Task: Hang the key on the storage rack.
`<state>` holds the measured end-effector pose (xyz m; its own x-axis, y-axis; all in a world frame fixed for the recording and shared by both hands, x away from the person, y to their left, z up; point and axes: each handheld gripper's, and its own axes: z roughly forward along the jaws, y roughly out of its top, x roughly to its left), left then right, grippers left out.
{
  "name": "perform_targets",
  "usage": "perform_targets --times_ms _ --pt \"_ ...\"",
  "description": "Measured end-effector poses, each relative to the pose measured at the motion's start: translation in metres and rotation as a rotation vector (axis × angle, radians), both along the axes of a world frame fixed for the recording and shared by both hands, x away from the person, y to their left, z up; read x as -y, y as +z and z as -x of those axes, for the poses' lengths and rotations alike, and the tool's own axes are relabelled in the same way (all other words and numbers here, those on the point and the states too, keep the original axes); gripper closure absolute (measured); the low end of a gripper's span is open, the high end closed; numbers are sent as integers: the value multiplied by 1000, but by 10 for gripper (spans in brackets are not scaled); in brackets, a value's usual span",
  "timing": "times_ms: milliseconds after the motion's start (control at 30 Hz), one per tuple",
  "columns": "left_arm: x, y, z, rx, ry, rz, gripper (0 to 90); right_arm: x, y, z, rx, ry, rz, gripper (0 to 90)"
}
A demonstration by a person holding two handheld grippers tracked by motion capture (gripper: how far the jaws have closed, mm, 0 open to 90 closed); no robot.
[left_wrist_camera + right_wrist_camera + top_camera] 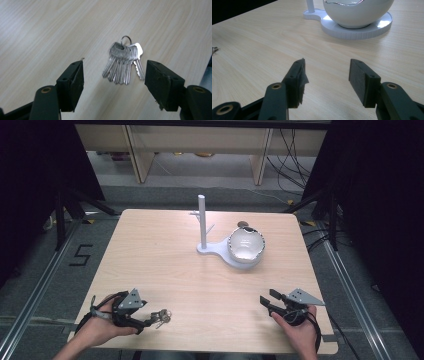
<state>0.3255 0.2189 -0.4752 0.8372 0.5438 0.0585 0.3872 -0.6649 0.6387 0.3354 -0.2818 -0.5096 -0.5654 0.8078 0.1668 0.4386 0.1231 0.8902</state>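
A bunch of keys [123,62] lies flat on the pale wood counter [165,265], and in the left gripper view it sits in the middle of the frame, just beyond the tips of the left tool [113,77] and between the lines of its two jaws. The jaws stand wide apart and touch nothing; the key blades fan down toward the tool while the ring points to the top of the frame. In the high view the same keys [163,316] appear at lower left, just to the right of the left tool [150,319], which a hand [97,327] holds near the counter's bottom edge.

At lower right of the high view, the right tool [266,300] is held by the other hand [297,330], well apart from the keys. Its jaws are spread and empty (the right gripper view shows bare wood between them).

A white stand [202,225] with an upright post and a round base rises in the upper middle of the high view, and a white bowl [245,244] rests on that base.
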Motion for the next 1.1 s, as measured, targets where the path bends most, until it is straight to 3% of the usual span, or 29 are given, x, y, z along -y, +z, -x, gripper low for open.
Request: perform_targets --times_ms 100,200,233,300,367,400,433,467,500,533,567,600,633,667,700,767,833,867,933,1000,1033,1100 --pt "9 5 -7 -18 -21 -24 305 -1 -1 0 6 10 -14 480" --pt "17 10 -15 -62 -47 -68 301 -1 1 2 -22 -4 -13 478" --pt "20 10 -18 -72 -55 -74 318 0 0 -1 14 12 -13 477" --pt "24 12 -23 -107 -71 -102 328 -2 1 2 -14 -2 -30 476" --pt "30 11 -26 -135 -62 -121 325 0 0 0 2 15 1 475" --pt "32 11 -29 -138 -78 -145 321 0 0 0 1 15 2 475" --pt "33 13 -34 -159 -99 -207 317 0 0 0 -3 15 1 475" --pt "37 13 -37 -190 -101 -231 310 0 0 -1 9 15 11 475" --pt "39 12 -38 -202 -97 -237 304 -3 0 1 -15 8 -19 474" --pt "41 10 -39 -209 -92 -238 304 -1 0 -1 9 17 0 474" --pt "46 11 -42 -236 -110 -283 299 -1 0 -1 5 18 -2 474" --pt "48 11 -43 -249 -116 -294 294 -1 0 -1 5 18 -2 474" --pt "50 10 -45 -258 -125 -305 292 -2 1 1 -23 10 -20 474" --pt "53 10 -46 -265 -137 -311 292 0 1 0 -5 19 9 474" --pt "55 9 -48 -273 -147 -322 290 1 0 -2 29 20 7 474" --pt "60 8 -50 -294 -154 -350 287 1 0 -2 31 18 6 474" --pt "63 5 -51 -316 -162 -374 284 -1 0 0 -6 4 -20 474" --pt "65 4 -51 -318 -169 -383 284 1 0 -2 23 16 16 474" --pt "68 2 -50 -324 -167 -395 284 0 -1 -2 18 26 2 475" --pt "71 0 -49 -333 -165 -404 285 1 0 -2 25 22 23 474" --pt "72 -1 -49 -333 -173 -420 285 -1 0 -1 -7 15 -1 475" --pt "74 -3 -48 -337 -174 -434 287 0 0 -2 22 27 31 475"
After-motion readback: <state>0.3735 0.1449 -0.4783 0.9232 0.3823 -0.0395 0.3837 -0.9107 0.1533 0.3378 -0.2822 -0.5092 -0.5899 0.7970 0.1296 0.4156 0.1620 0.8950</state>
